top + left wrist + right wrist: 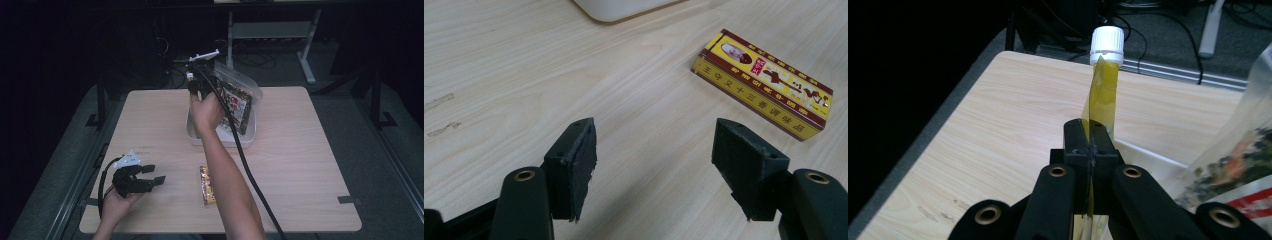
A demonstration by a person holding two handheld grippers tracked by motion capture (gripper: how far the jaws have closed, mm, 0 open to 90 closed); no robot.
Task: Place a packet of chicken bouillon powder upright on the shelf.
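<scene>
Up at the far middle of the counter (300, 150), the right tongs (201, 82) are clamped flat on a yellow sachet (1100, 100) with a white cap (1107, 45), held in the air above the white tray (222, 141). The counter's wide left half lies bare and open beneath it, with the far edge close behind. Just to the right, a clear plastic bag (240, 95) with printed packets inside stands in the tray and crowds that side. The sachet's long axis runs straight out from the jaws, cap end pointing away from the hand, toward the far edge. Near the front left corner the left tongs (150, 175) rest low, jaws spread wide and holding nothing. A yellow and red box (764, 82) lies flat just ahead of them, lengthwise toward the front edge.
</scene>
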